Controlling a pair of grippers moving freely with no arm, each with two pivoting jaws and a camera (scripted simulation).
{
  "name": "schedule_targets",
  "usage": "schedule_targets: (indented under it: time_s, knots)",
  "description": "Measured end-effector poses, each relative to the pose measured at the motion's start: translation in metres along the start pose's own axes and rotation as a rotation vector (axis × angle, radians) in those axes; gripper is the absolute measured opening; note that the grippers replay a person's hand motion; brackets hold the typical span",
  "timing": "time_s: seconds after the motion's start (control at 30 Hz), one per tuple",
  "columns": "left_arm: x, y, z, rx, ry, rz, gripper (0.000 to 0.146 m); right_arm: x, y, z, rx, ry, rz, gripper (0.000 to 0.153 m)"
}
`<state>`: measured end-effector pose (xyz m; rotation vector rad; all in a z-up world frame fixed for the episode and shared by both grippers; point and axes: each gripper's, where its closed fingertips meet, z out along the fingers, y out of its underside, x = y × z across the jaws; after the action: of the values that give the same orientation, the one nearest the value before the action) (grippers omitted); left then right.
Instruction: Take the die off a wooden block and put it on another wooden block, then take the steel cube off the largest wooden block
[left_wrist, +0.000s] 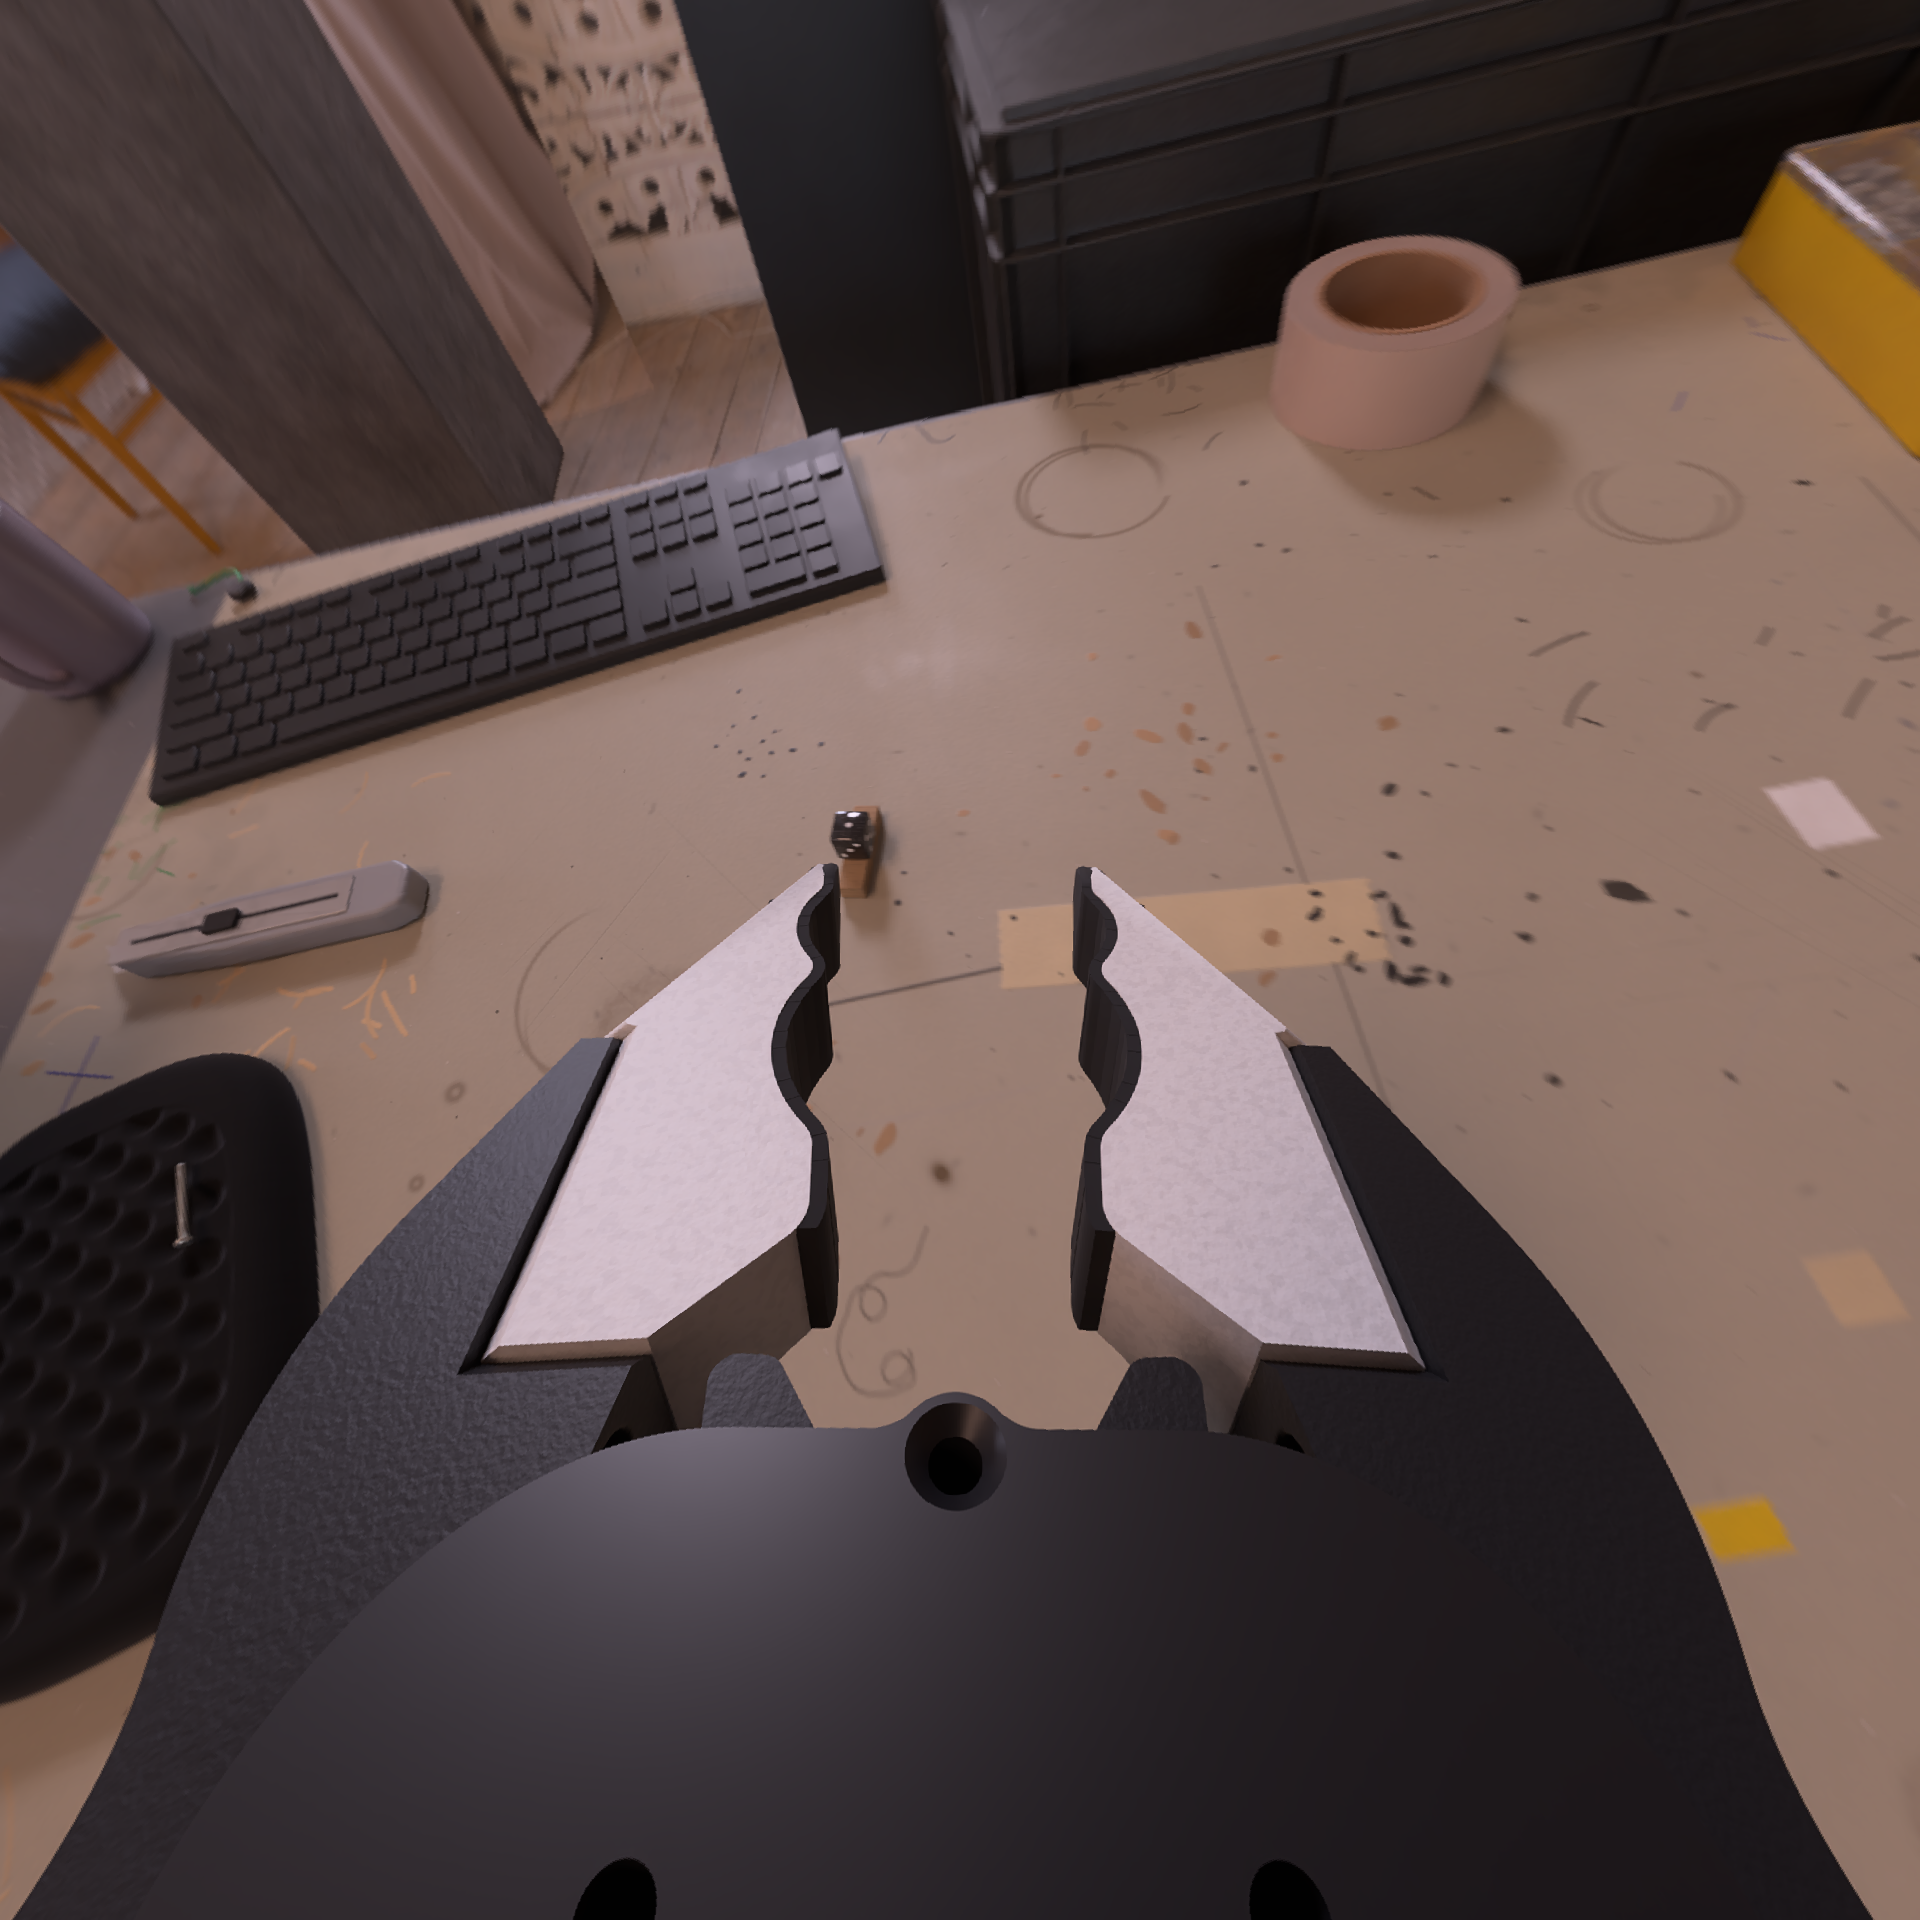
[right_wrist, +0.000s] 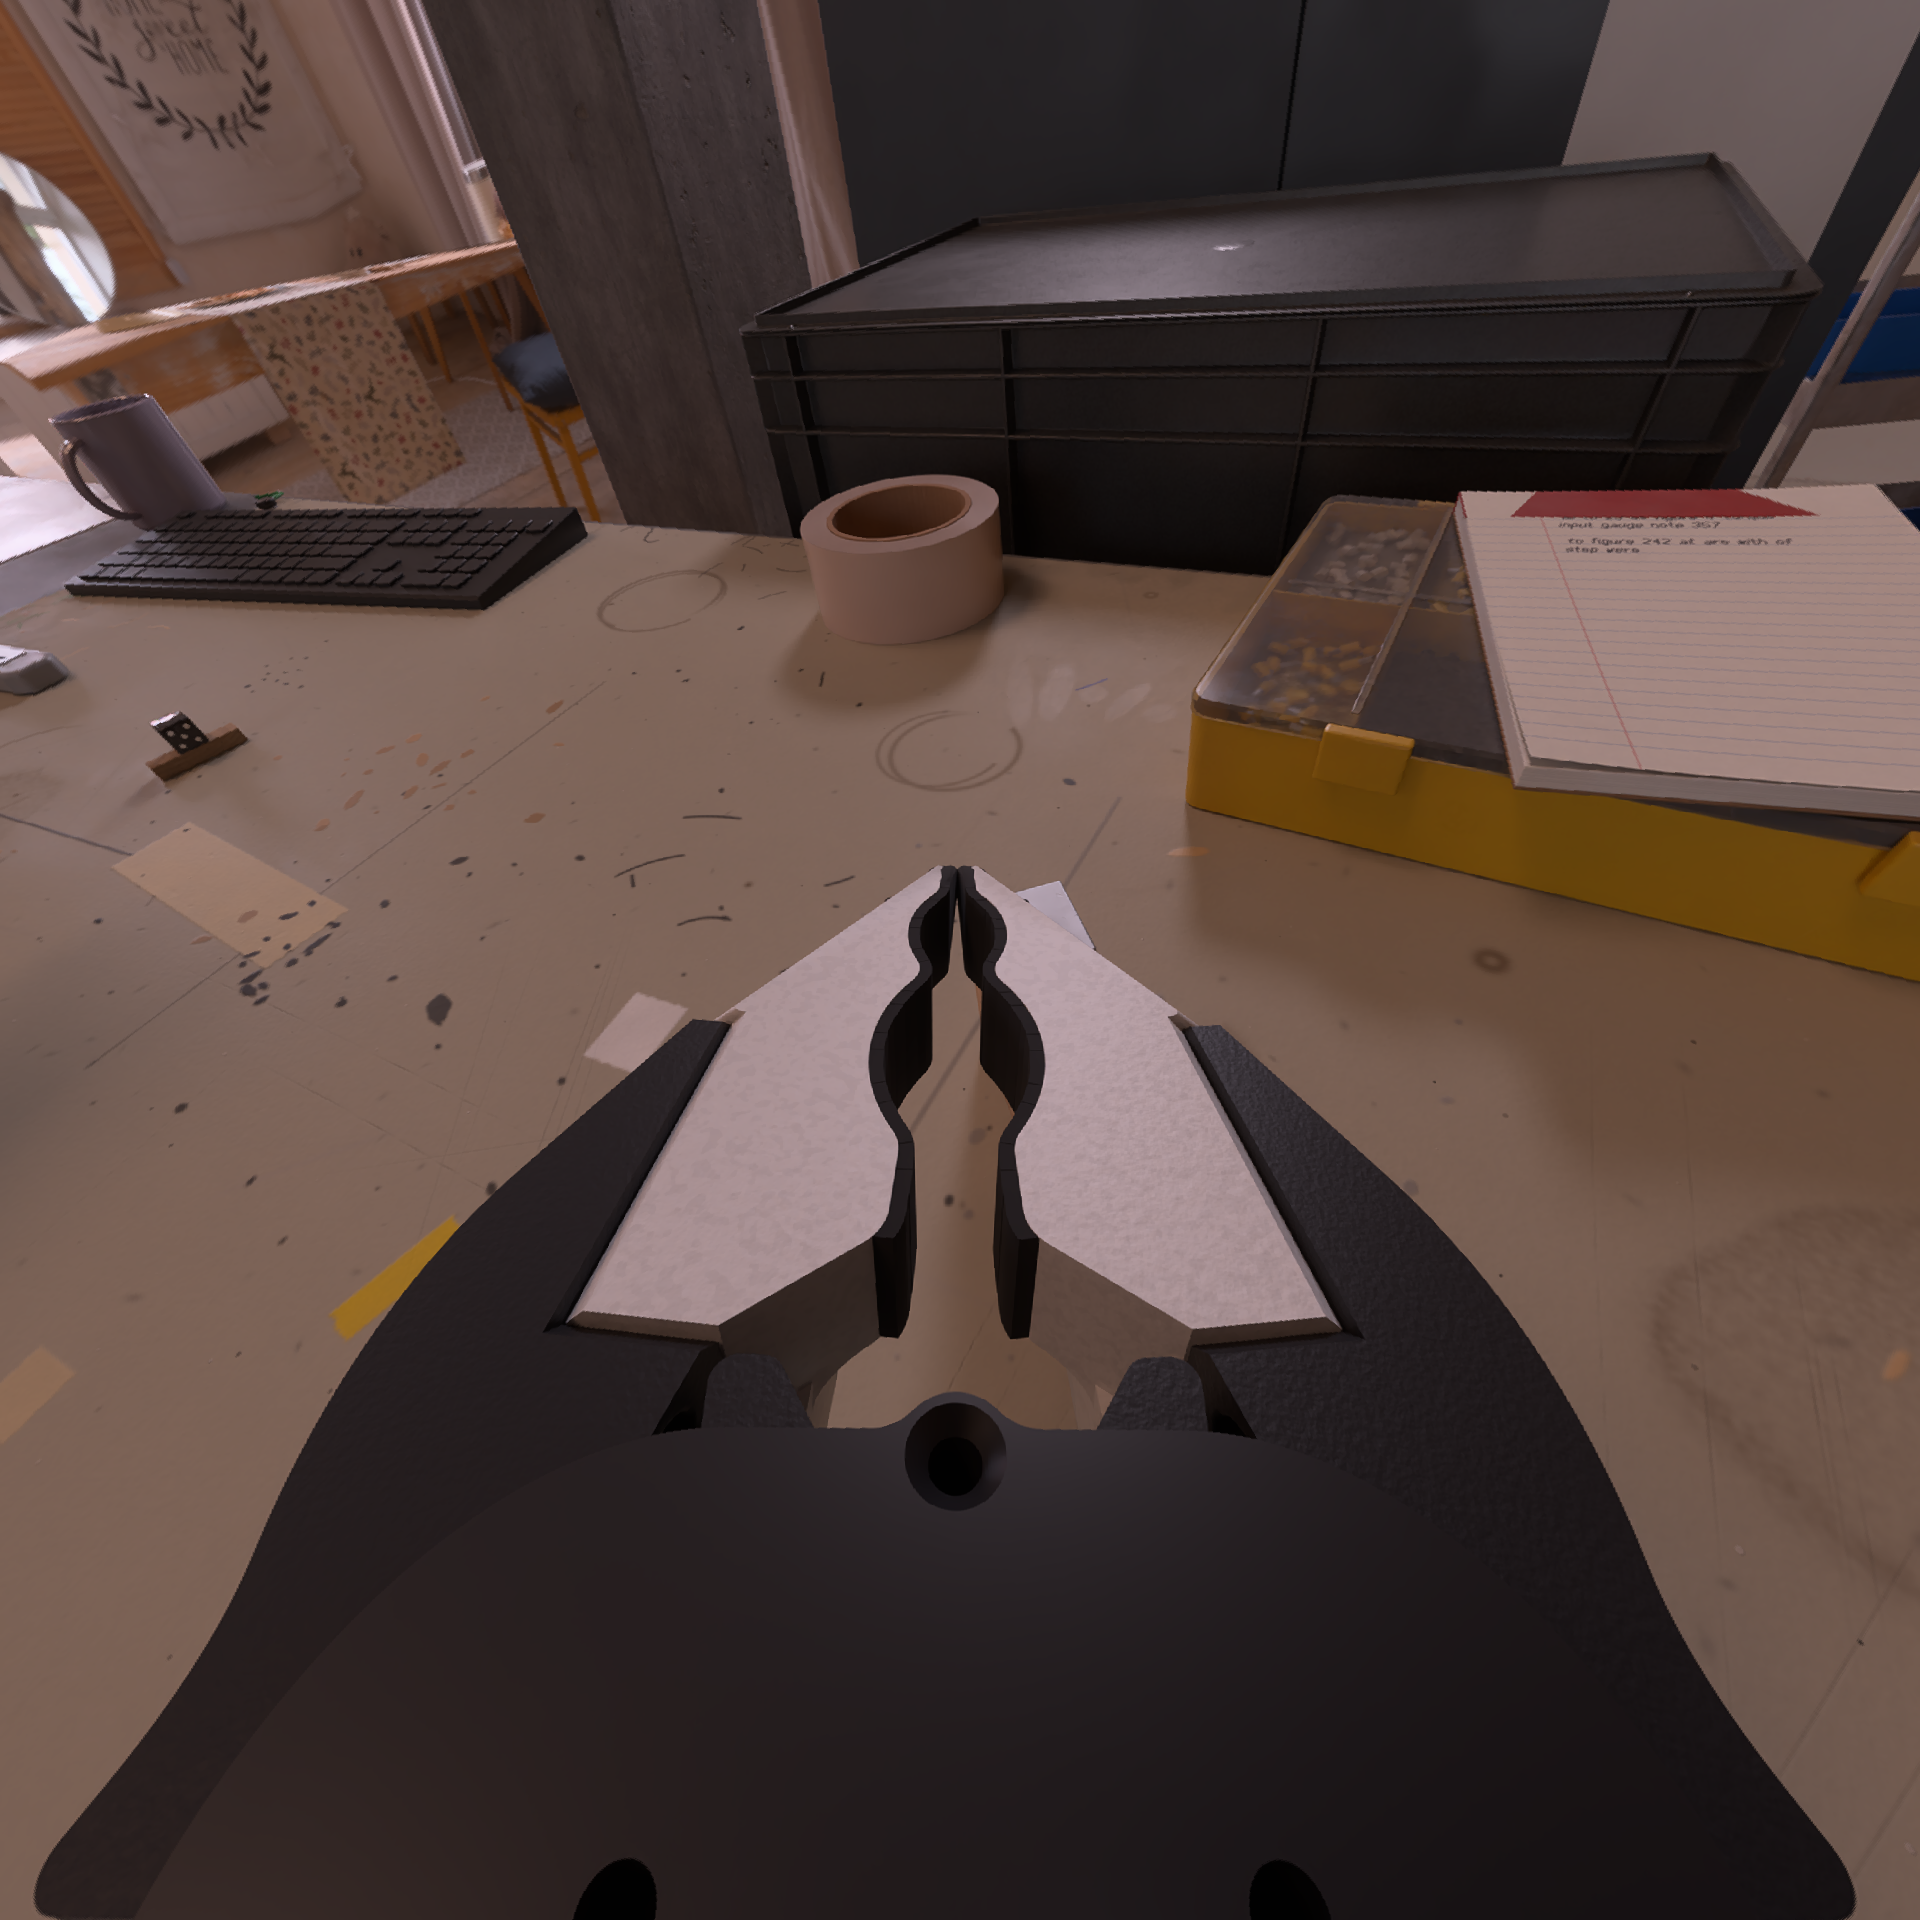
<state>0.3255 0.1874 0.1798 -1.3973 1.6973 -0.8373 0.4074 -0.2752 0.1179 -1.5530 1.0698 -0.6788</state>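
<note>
A small black die (left_wrist: 850, 833) with white pips sits on a small flat wooden block (left_wrist: 862, 878) in the middle of the table. My left gripper (left_wrist: 954, 896) is open and empty, above the table, with its left fingertip just in front of the block. In the right wrist view the die (right_wrist: 179, 731) and its block (right_wrist: 197, 754) lie far to the left. My right gripper (right_wrist: 956, 875) is shut and empty over the table. No steel cube or other wooden block shows in either view.
A black keyboard (left_wrist: 520, 623), a grey utility knife (left_wrist: 272, 918) and a black perforated pad (left_wrist: 114, 1330) with a screw lie left. A tape roll (left_wrist: 1387, 338) stands at the back. A yellow parts box (right_wrist: 1455, 769) under a notepad (right_wrist: 1704, 644) sits right, a mug (right_wrist: 130, 457) far left, a dark crate (right_wrist: 1278, 384) behind.
</note>
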Motion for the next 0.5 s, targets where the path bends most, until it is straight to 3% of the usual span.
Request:
schedule_targets:
  time_s: [0.3,0.5]
  knots:
    - [-0.051,0.047,0.124,-0.167,0.054,-0.123,0.05,-0.002,0.001,0.001,0.002,-0.002,-0.018,0.0]
    - [-0.066,0.085,0.164,-0.251,0.072,-0.146,0.056,-0.001,0.002,0.001,-0.002,0.0,-0.03,0.0]
